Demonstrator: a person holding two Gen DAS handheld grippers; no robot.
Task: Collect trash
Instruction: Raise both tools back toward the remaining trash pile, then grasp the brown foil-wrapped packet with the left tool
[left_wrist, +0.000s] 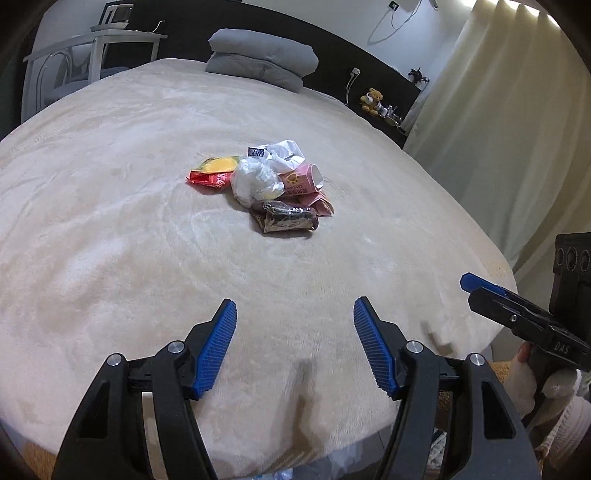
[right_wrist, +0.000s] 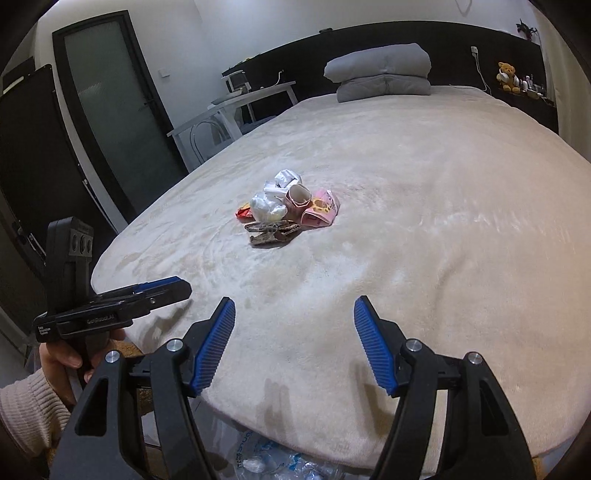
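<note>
Trash pile (left_wrist: 260, 188) sits mid-bed on the beige fleece blanket (left_wrist: 110, 221), well ahead of both grippers and touched by neither. The pile holds a red-and-yellow snack wrapper (left_wrist: 212, 173) on its left edge, a crumpled clear plastic bag (left_wrist: 255, 179) in the centre, white crumpled paper (left_wrist: 286, 149) at the back, a pink carton (left_wrist: 301, 179) to the right, and a dark brown wrapper (left_wrist: 286, 218) nearest the camera.

Left gripper (left_wrist: 294, 347) has its jaws apart with nothing between them, only blanket showing in the gap; it hovers over the near edge of the bed, aimed at the pile. Right gripper (right_wrist: 294, 347) is likewise spread and empty, also above the near edge, with the pile straight ahead and far off. In the right wrist view the pink carton (right_wrist: 319, 212) and dark wrapper (right_wrist: 271, 232) face the camera.

The two grippers are side by side, apart from each other; each shows at the edge of the other's view, held by a hand (right_wrist: 64, 356) in a knit sleeve (right_wrist: 22, 406).

A folded grey duvet (left_wrist: 262, 57) lies at the head of the bed. A teddy bear (left_wrist: 373, 99) sits on the ledge beyond. A clear printed plastic bag (right_wrist: 273, 459) is just below the foot of the bed.
</note>
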